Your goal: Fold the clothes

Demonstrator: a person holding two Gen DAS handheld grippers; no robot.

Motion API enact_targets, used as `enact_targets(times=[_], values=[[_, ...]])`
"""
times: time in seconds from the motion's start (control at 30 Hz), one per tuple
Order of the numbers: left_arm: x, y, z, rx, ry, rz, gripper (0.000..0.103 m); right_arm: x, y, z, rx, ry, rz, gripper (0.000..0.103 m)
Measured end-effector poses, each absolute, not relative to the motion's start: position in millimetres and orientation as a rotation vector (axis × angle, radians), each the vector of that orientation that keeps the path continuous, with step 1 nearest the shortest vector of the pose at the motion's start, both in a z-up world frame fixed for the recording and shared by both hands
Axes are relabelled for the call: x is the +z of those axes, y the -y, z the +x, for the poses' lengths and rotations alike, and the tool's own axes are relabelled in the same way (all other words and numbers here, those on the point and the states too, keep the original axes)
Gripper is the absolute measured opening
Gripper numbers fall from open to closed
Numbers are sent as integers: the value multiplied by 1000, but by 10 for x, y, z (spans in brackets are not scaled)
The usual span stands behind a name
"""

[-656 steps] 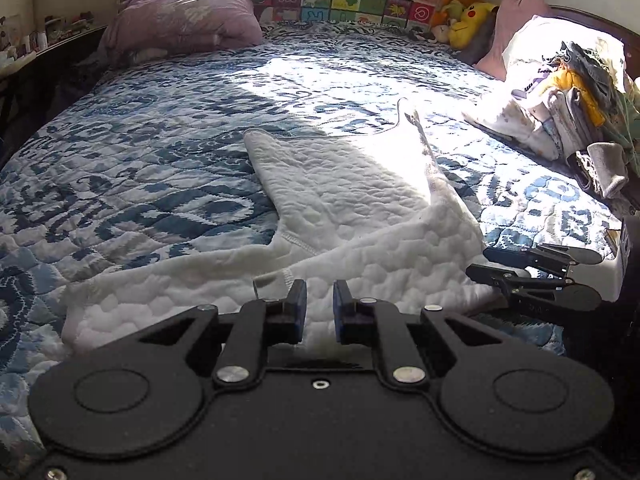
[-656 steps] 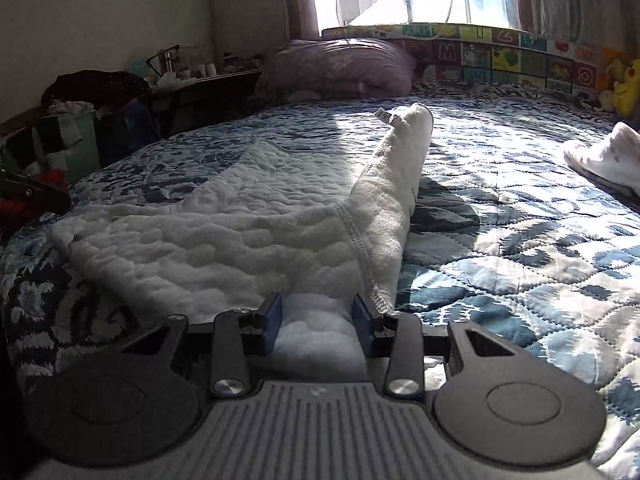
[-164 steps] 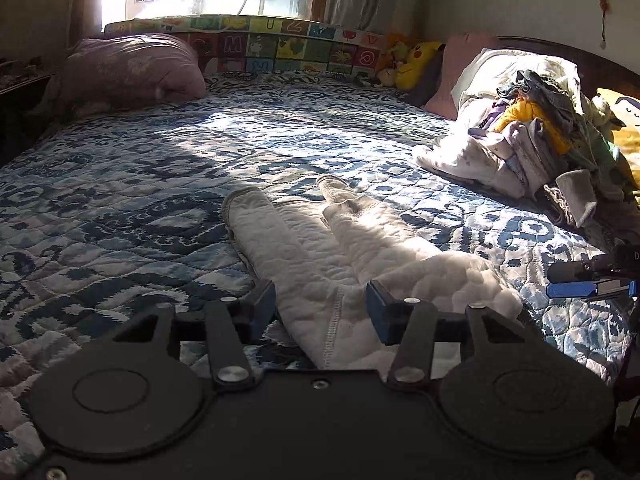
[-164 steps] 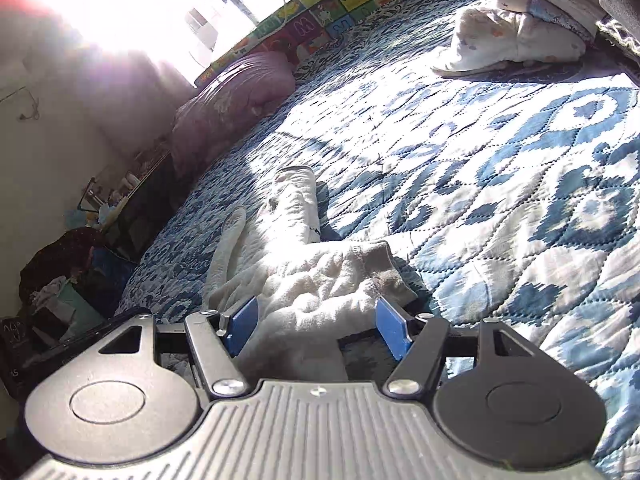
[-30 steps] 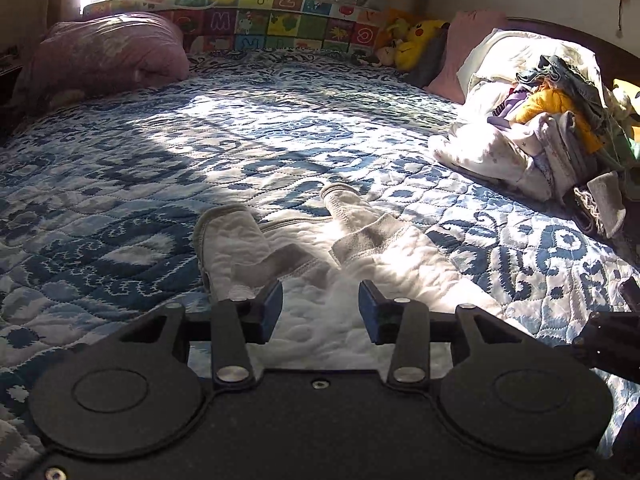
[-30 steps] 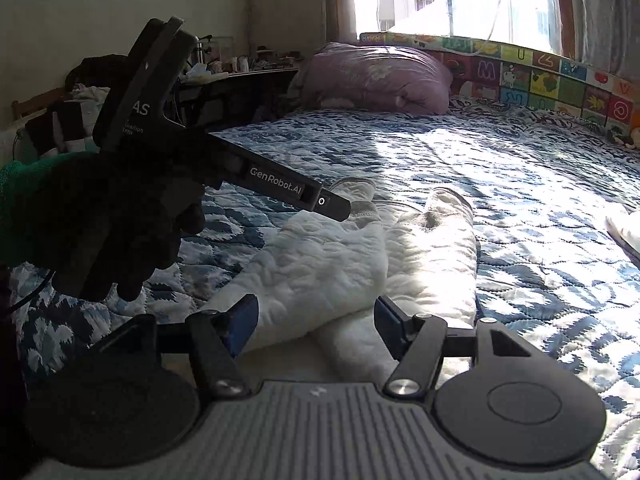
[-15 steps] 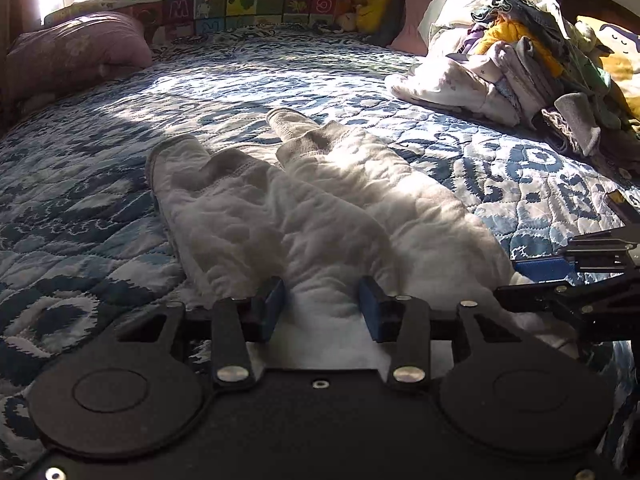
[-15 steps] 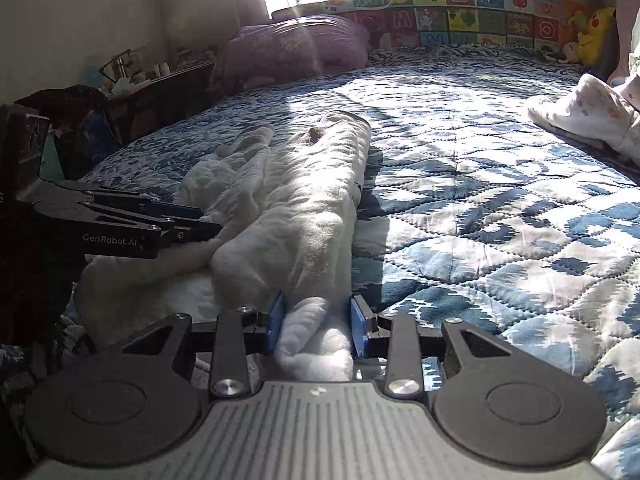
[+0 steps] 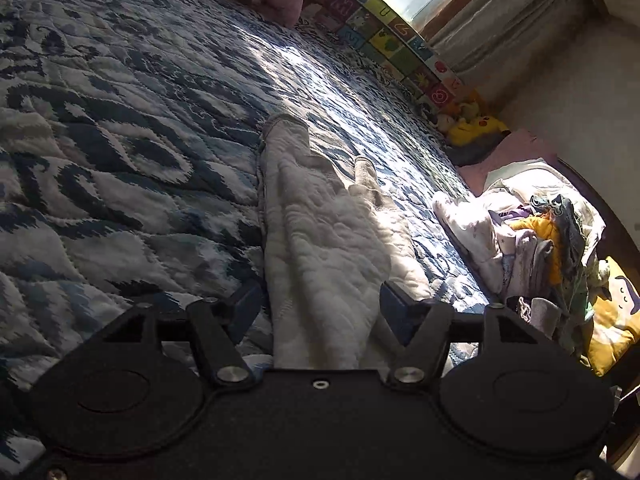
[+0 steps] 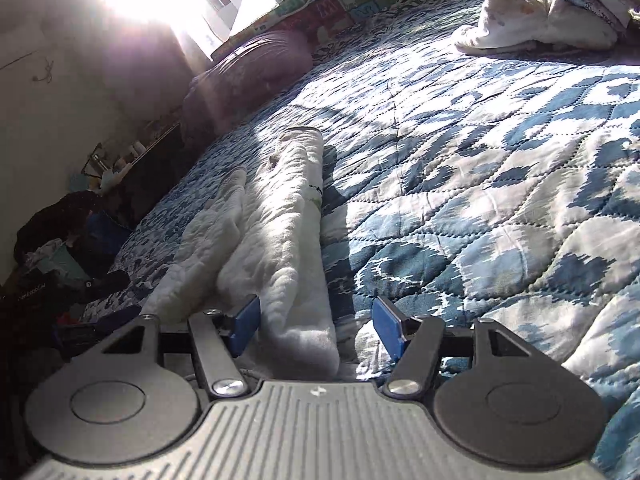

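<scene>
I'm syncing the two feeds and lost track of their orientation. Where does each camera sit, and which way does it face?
Left wrist: on the left gripper, tilted, looking along the white quilted garment toward the clothes pile; its jaws stand open.
Right wrist: on the right gripper, tilted, facing the purple pillow and window; its jaws stand open.
Shared: the garment, the blue patterned quilt and the pillow.

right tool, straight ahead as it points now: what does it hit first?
Likely the white garment: its near end already lies between the open right tool fingers, toward the left one. Beyond it, only the blue quilt. Depth is uncertain.
</scene>
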State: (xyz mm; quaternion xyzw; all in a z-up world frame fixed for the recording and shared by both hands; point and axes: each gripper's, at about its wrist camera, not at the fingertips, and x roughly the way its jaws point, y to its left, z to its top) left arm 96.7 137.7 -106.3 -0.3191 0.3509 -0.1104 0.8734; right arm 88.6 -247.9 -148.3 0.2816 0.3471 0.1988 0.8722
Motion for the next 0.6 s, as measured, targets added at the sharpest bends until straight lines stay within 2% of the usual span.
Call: enact_targets(times=[0.17, 0.37, 0.47, 0.53, 0.6], values=[[-1366, -1381, 905, -210, -799, -797, 65, -1693, 2570, 893, 440, -746, 820, 62], [-1398, -1460, 833, -213, -815, -955, 61, -1851, 2579, 953, 483, -783, 996, 57], [-1452, -1429, 785, -203, -845, -1005, 43, -1945, 2603, 958, 474, -771, 1085, 50], [-1484, -1432, 755, -189, -837, -1005, 36, -1984, 2614, 973, 469, -773, 1120, 44], [-1552, -1475, 752, -184, -834, -1015, 24, -2011, 2615, 993, 464, -777, 1140, 40]])
